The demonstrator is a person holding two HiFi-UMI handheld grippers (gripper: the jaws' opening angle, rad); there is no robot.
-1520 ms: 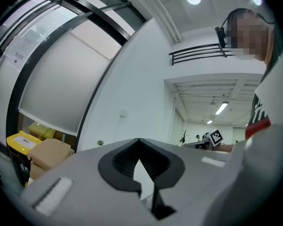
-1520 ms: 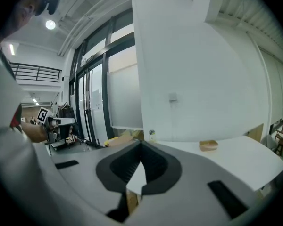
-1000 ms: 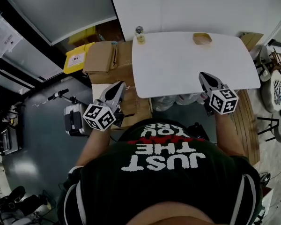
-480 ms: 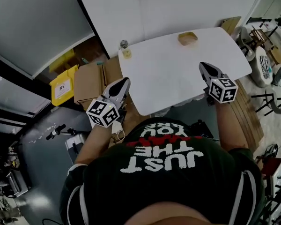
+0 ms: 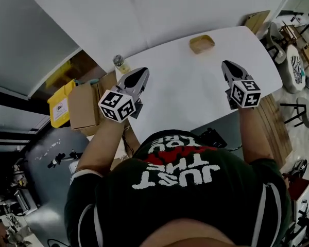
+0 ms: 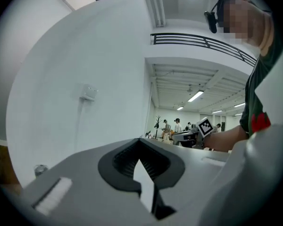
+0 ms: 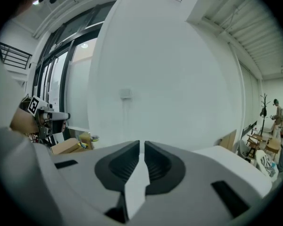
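While a shallow tan bowl (image 5: 202, 43) is seen on the table (image 5: 185, 94), the left gripper (image 5: 143, 72) is held closed and the right gripper (image 5: 226, 64) barely parted, both empty.

We see a tan cardboard box (image 5: 85, 105) at left, with a yellow bin (image 5: 59, 106) just beside it. At right a wooden board (image 5: 256, 20) leans by the white wall, with chairs (image 5: 297, 60) near it. Farther off, a black railing (image 6: 203, 42) runs high above distant people (image 6: 178, 125)
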